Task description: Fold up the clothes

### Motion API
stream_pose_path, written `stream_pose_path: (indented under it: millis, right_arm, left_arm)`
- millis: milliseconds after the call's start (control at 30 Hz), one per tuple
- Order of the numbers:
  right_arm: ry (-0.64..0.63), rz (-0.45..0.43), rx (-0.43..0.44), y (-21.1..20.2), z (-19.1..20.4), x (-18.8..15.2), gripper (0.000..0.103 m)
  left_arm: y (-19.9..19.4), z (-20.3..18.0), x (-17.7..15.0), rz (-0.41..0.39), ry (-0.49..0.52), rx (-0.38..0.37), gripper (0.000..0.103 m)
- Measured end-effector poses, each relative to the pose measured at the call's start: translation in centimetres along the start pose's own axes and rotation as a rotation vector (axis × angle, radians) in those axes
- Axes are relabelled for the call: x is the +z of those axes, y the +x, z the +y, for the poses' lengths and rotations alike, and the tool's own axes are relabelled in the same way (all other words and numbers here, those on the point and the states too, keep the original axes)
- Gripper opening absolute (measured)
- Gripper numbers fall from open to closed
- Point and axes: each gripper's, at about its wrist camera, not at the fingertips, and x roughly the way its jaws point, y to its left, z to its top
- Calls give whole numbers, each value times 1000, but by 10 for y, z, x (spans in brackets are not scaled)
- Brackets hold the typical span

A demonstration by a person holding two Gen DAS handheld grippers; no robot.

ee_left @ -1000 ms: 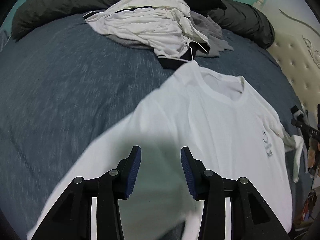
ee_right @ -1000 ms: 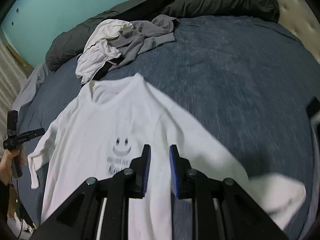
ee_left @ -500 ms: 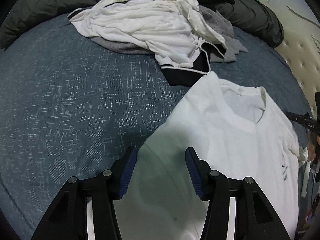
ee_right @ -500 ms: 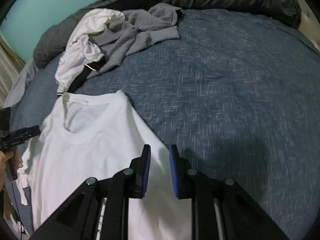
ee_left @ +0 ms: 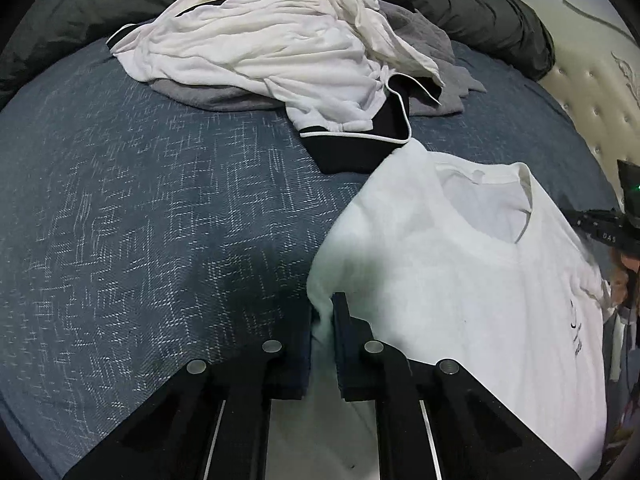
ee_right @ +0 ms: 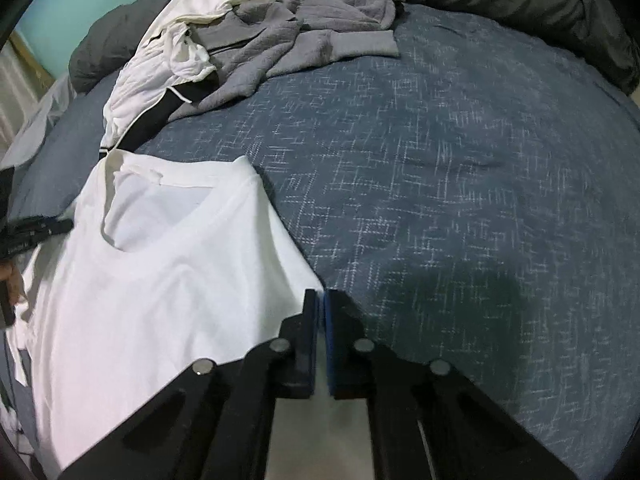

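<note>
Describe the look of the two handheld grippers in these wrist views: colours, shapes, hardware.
Both are alike. The left gripper has two matte black fingers, each widening into an angular black bracket with cut-out openings and round silver bolt heads, with dark blue pads on the inner faces. The right gripper has the same black frame and silver bolts; its blue pads look brighter. No cables or markings show, and no sleeve or hand holding either gripper is visible.
</note>
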Motion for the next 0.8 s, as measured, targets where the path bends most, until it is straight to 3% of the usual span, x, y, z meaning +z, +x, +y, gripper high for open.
stream_pose_path:
  millis: [267, 333, 467, 567, 600, 633, 733, 800]
  right_arm:
    - [-1, -117, -119, -31, -15, 14, 1]
    - [-15, -123, -154, -33, -18, 21, 1]
    - [-30, -102, -189, -24, -19, 32, 0]
    - [-25, 5, -160, -2, -22, 28, 0]
    - [-33, 6, -158, 1, -22, 26, 0]
    - [-42, 6, -155, 3, -22, 24, 1]
    - [-10, -18, -129, 0, -31, 23, 1]
    - [15, -85, -121, -11, -33, 27, 2]
  left_arm:
    - [-14, 8, 11, -31, -23, 30, 8]
    - [-12, 7, 14, -31, -10, 54, 8]
    - [2, 6, 15, 23, -14, 23, 8]
    - [5, 8, 14, 39, -26, 25, 17]
    - [2, 9, 16, 29, -35, 34, 24]
    - [-1, 10, 17, 18, -44, 43, 37]
    - [-11, 9, 24, -43, -51, 36, 43]
    - [-8, 4, 30, -49, -43, 26, 52]
